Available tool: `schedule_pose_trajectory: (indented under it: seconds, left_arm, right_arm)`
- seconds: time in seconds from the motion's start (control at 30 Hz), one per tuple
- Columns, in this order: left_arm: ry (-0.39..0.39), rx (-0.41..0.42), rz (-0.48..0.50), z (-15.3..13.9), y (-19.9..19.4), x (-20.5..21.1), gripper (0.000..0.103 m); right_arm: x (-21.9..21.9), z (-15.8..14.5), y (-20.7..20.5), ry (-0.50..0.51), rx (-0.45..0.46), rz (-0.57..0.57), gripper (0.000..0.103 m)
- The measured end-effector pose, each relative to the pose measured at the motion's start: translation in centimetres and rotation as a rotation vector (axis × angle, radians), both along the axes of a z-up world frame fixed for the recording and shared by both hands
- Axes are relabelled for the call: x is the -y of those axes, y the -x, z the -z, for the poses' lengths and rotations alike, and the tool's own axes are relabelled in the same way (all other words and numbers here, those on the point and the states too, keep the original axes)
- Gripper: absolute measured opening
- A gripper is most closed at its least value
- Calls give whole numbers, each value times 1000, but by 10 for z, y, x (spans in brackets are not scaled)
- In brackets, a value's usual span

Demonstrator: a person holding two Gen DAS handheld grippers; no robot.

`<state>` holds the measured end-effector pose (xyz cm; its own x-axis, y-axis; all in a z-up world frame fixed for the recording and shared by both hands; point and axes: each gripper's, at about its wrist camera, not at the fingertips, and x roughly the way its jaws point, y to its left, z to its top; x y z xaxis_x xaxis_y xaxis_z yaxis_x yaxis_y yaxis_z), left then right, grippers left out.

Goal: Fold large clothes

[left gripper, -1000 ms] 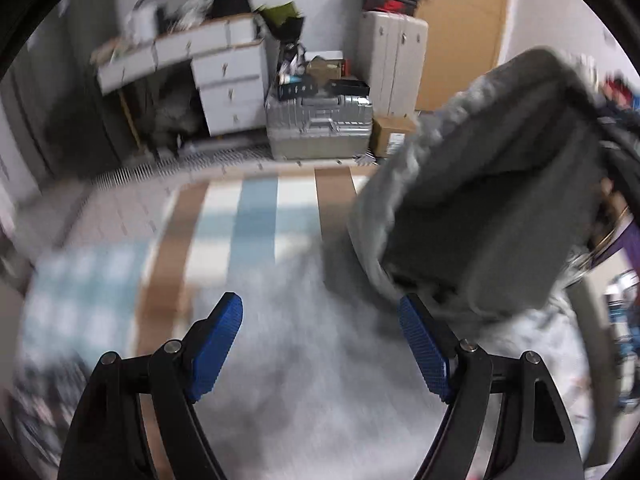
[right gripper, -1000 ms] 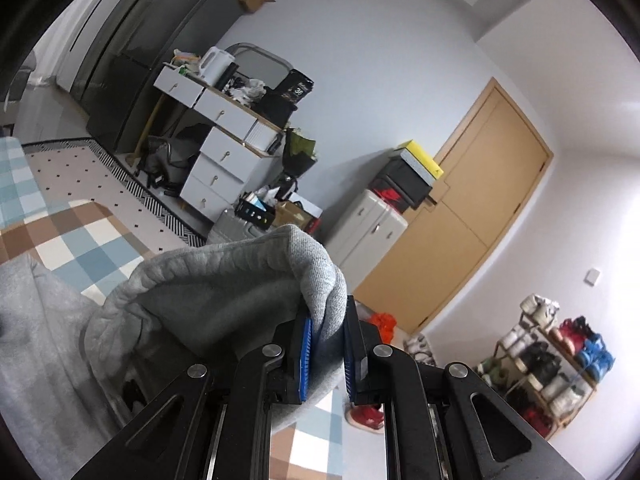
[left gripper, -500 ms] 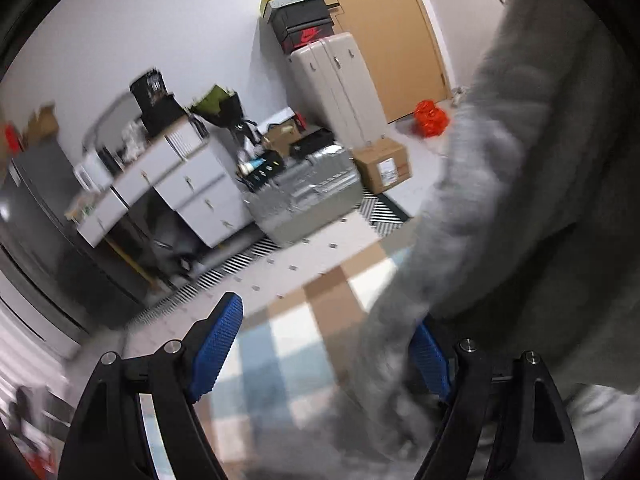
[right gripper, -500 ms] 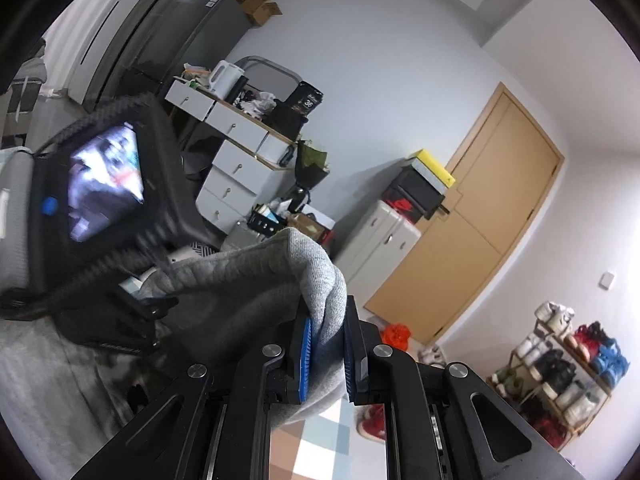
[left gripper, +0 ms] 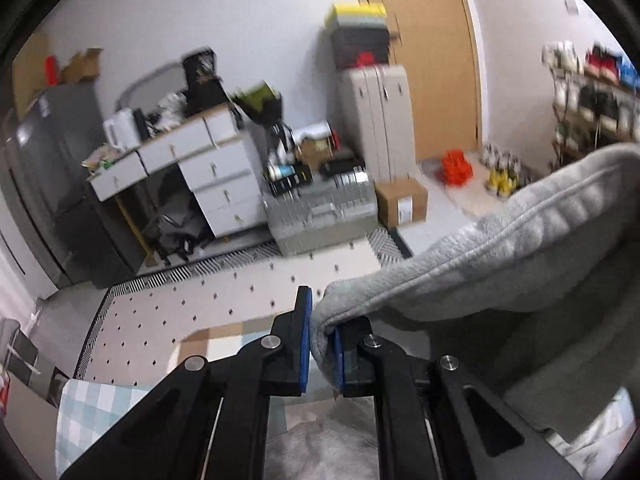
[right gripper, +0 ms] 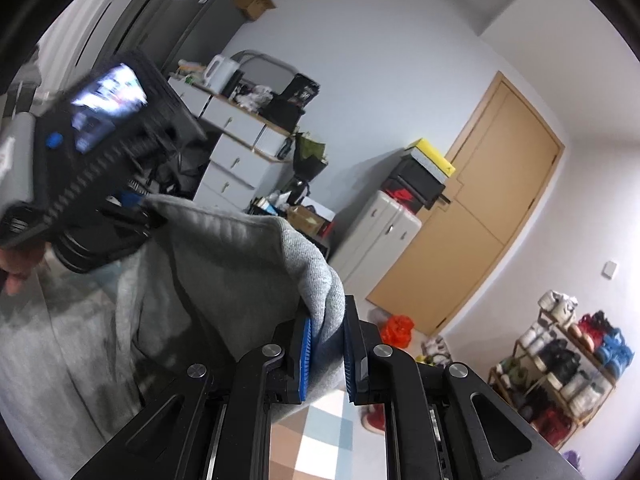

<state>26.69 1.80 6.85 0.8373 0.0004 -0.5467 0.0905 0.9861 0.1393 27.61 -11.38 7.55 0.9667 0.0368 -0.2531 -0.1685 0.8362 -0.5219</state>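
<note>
- Our left tool (left gripper: 320, 344) is pinching a corner of the grey sweater (left gripper: 500, 264), low in the middle of the frame.
- Our right tool (right gripper: 326, 354) is pinching another fold of the sweater, lifted up.

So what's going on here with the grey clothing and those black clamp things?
A person is folding a large grey garment with a hand-held tool in each hand. The right tool is clamped on one bunched edge of the cloth. The left tool is pinched on another edge, and in the right view it sits off to the left, so the fabric hangs between them above the checked cloth.
</note>
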Motion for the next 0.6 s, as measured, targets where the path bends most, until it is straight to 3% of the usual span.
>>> schedule_pose_trajectory:
  seconds: [0.2,0.33,0.43,0.6]
  left_arm:
    - [82,89,60,-12,77,-13,5]
    - [153,-6,99,5,126,-19,5]
    - [166,-138,135,34,152,-16,5]
    - [161,-309,148,96,181,-14,6]
  right_arm:
    - [7,-6,78,-96,65,-51,13]
    - [16,14,146,-132,27,-89,12]
    - [14,48,186,-124,-82,-113,13]
    - [5,125,220,-111,-381,-145,13]
